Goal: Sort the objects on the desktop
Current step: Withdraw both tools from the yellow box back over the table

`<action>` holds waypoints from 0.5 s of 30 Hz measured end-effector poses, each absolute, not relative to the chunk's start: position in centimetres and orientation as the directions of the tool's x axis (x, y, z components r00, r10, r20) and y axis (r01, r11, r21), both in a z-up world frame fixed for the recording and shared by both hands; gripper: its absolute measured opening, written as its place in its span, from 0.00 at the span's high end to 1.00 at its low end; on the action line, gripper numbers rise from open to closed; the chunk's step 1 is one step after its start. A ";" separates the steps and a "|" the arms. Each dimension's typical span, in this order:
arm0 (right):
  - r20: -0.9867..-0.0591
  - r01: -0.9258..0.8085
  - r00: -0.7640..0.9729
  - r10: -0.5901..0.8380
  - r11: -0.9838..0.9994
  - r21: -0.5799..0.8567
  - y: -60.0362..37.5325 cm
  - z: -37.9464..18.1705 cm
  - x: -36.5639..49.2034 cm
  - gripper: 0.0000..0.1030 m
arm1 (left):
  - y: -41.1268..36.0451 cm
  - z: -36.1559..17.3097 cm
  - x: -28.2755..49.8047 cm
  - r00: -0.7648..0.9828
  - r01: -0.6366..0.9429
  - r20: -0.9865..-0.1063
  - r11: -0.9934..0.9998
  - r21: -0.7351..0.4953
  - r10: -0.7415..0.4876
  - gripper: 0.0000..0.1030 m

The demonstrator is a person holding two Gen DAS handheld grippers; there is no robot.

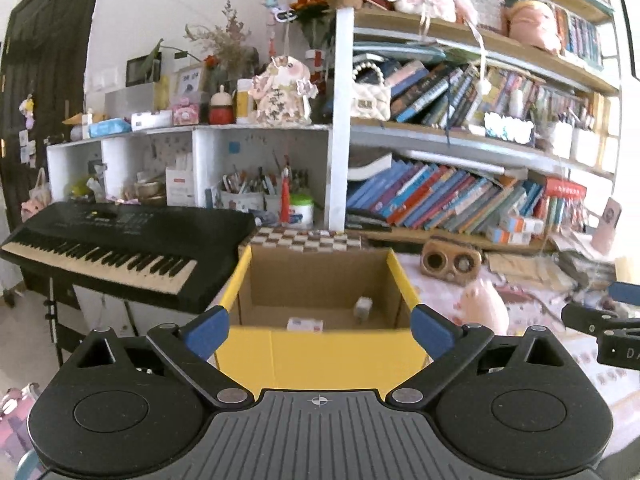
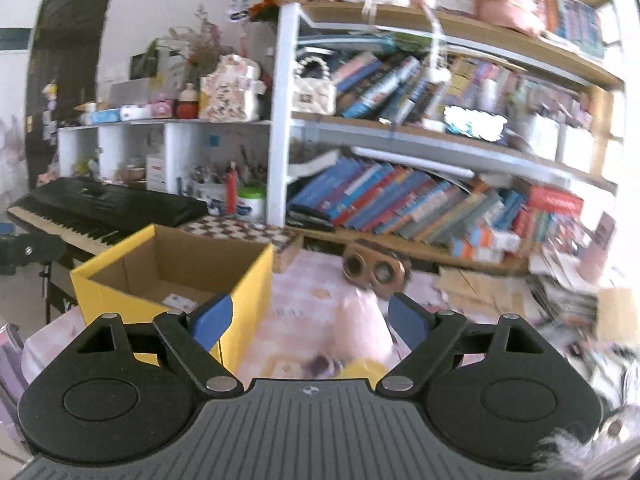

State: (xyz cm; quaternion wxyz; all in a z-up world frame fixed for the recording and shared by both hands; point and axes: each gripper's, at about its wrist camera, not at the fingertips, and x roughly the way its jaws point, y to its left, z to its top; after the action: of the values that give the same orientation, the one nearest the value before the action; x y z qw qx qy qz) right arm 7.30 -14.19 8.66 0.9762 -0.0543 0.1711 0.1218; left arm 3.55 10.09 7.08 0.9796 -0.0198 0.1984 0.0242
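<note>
Pink toy sits on the desk cloth, just in front of the right gripper, close to the yellow box on its right side. It looks like a soft, round, squishy thing, maybe a piggy or a paw, but the picture is blurry so I cannot tell for sure. I think it is light and will squash a bit when pinched, so it should not break or slip much. A good place to hold it looks like the fat middle, one blue pad on each side, not the top, where it could pop out. The right gripper's jaws stand apart with nothing pinched; the toy is beyond the tips, not touched. The left gripper looks into the box, its jaws wide apart and holding nothing. Inside the box lie a small white packet and a little pale block; both look light and stiff. From the left view the toy is beside the box, near a brown speaker. The speaker looks hard and heavier, so it would need a firmer pinch
</note>
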 end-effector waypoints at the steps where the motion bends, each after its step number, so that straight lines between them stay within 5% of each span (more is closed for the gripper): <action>1: -0.351 -0.242 0.913 0.206 0.969 -0.060 -14.4 8.2 6.7 0.18 | 9.8 6.6 3.1 0.918 -0.054 -0.395 0.998 -0.019 0.042 0.04; 15: -0.488 -0.161 0.865 0.116 0.986 -0.051 -14.7 2.2 0.5 0.18 | 6.6 2.3 -0.9 0.865 0.032 -0.501 0.999 0.033 -0.011 0.04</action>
State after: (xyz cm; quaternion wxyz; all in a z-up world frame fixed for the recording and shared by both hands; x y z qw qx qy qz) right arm 0.51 -14.73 2.25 0.9646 -0.0451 0.2496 0.0720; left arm -0.87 6.58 2.28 0.9655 0.0201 0.2593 -0.0112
